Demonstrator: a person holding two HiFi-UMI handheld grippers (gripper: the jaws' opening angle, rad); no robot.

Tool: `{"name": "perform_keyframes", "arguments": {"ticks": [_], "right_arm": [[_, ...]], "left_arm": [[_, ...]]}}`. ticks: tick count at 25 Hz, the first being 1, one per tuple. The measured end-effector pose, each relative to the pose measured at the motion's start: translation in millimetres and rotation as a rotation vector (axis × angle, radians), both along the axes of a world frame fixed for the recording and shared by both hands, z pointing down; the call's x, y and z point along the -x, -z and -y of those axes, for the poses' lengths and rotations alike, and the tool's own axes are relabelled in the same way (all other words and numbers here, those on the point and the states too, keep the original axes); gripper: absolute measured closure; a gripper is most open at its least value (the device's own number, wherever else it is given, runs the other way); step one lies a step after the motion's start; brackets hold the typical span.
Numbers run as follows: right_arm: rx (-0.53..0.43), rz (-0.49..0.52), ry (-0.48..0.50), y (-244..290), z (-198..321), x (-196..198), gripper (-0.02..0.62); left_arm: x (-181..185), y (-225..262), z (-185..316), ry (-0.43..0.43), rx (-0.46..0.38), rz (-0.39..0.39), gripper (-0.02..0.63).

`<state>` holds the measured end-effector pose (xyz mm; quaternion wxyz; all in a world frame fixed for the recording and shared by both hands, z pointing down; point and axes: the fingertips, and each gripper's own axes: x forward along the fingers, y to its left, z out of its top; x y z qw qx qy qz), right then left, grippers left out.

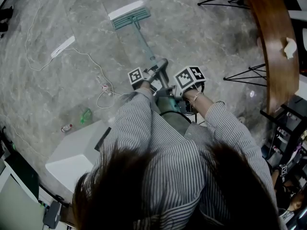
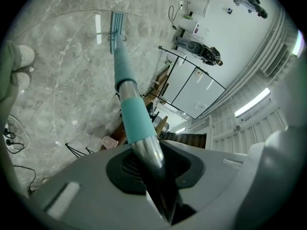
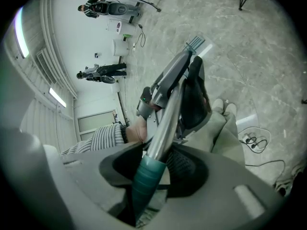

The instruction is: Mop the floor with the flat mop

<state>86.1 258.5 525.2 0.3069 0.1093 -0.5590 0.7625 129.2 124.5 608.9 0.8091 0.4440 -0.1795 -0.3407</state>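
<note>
The flat mop's head [image 1: 128, 14] lies flat on the grey marble floor far ahead of me; it also shows as the mop head [image 2: 116, 25] and the mop head [image 3: 195, 43] in the two gripper views. Its teal and metal handle [image 1: 146, 47] slants back toward my body. My left gripper [image 1: 152, 74] is shut on the handle [image 2: 136, 123] just behind the teal sleeve. Close behind it, my right gripper [image 1: 178, 91] is shut on the handle's ribbed teal end [image 3: 146, 178]. From the right gripper view, the left gripper [image 3: 168, 87] sits further up the shaft.
White cable [image 1: 86, 56] and a power strip [image 1: 63, 46] lie on the floor at left. A green bottle [image 1: 86, 115] and a small can [image 1: 66, 127] sit by a white cabinet [image 1: 74, 155]. A curved wooden table [image 1: 276, 47] on black wire legs [image 1: 247, 73] stands at right.
</note>
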Motion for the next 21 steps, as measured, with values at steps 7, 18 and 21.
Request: {"name": "perform_keyframes", "arguments": {"ticks": [7,18,21], "right_arm": [[-0.001,0.007,0.001,-0.4,-1.1,0.3,0.445],[-0.01,0.004,0.002,0.4,-3.0,-1.3,0.445],[-0.006,0.004,-0.006,1.1,-4.9,-3.3,0.445]], "left_arm": [[-0.2,-1.9,-1.7,-0.011,-0.001,0.009,0.529],[-2.0,-0.6,-3.6,-0.02,-0.006,0.026,0.526],[-4.8,-0.2,-5.7,-0.026,-0.005,0.027,0.528]]}}
